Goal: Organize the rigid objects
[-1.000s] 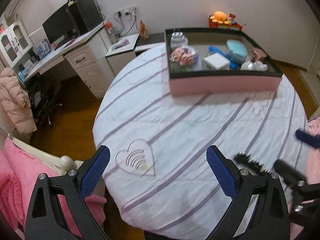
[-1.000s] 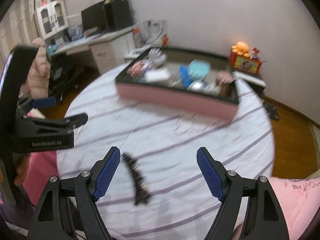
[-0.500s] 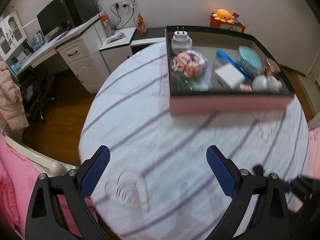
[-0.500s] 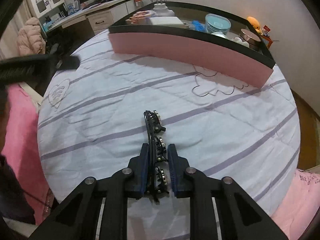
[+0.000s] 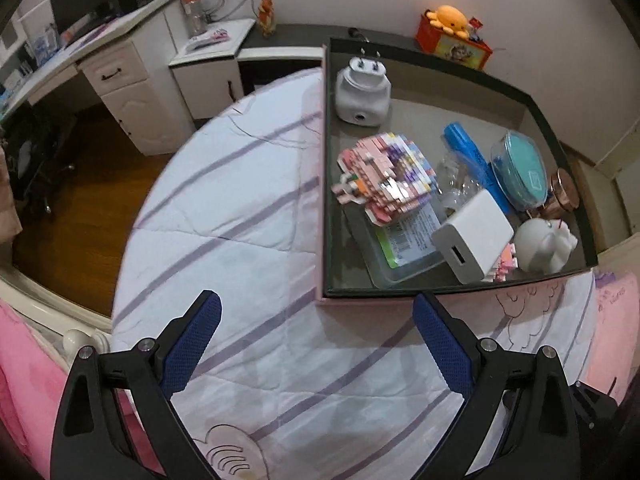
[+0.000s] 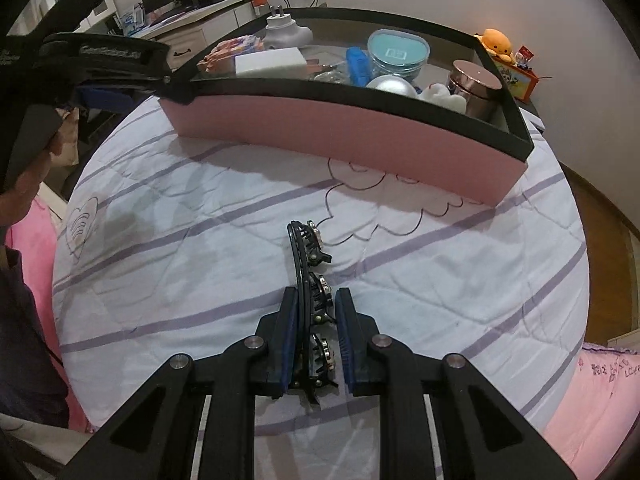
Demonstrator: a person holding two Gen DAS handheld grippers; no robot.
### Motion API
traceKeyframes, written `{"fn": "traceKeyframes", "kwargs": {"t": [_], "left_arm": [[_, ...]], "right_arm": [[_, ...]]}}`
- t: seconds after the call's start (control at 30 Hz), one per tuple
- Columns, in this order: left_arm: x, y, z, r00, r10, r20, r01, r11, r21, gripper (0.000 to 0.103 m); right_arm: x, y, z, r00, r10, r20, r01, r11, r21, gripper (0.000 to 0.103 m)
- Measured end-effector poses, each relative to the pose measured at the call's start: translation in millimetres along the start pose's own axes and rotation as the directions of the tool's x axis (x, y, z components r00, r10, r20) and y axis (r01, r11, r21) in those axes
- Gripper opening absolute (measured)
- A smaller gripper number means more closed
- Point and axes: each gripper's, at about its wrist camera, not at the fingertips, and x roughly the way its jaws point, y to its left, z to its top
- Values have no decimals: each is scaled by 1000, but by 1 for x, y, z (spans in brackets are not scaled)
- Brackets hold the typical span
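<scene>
A black hair clip with metal studs (image 6: 310,264) lies on the striped bedcover, and my right gripper (image 6: 316,300) is shut on its near half. Beyond it stands the pink box with a black rim (image 6: 360,136), which holds several objects. In the left wrist view my left gripper (image 5: 316,320) hangs open over the cover at the box's near left corner (image 5: 322,298), with nothing between its fingers. Inside the box are a white plug adapter (image 5: 362,92), a pink block model (image 5: 384,176), a white charger (image 5: 472,236) and a teal-lidded container (image 5: 520,168).
The round bed drops off to wooden floor (image 5: 88,184) on the left. A white desk (image 5: 120,68) and nightstand (image 5: 212,60) stand by the wall. A pink blanket (image 6: 592,400) lies at the right. The left gripper's body (image 6: 104,64) and a person's hand (image 6: 24,184) show at the upper left.
My right gripper has closed on the hair clip, which lay loose between open fingers a second ago. The left gripper has travelled toward the box and now looks down into it.
</scene>
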Motion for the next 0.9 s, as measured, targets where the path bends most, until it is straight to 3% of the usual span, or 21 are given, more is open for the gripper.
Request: {"fn": "traceKeyframes", "kwargs": {"t": [0.17,0.27,0.3,0.33,0.47,0.53,0.63,0.9], "left_arm": [[-20,7,8,996,38,76,-34,998,-48,97],[-6,8,18,997,49,58,-46,998,-54,95],[4,7,20,998,54,31,-52,997,-49,89],[13,7,21,999,53,-1,-53,998,-44,73],[36,11,26,998,-10,-55,5,996,-87,51],[41,5,28,998,1,-56,-5,998,-56,20],[44,-5,30,999,11,-52,-12,1000,-13,5],[42,-6,30,999,13,-48,-14,1000,-20,5]], "right_arm": [[4,3,0,1000,8,1,-8,1000,-3,19],[4,1,-1,1000,11,4,-11,1000,-3,19],[4,1,-1,1000,12,4,-12,1000,-1,19],[4,1,-2,1000,12,4,-12,1000,0,19],[7,1,1,1000,6,4,-6,1000,-2,19],[7,0,1,1000,6,3,-6,1000,-2,19],[7,0,1,1000,9,2,-9,1000,-5,19],[4,-3,1,1000,15,15,-15,1000,12,19]]}}
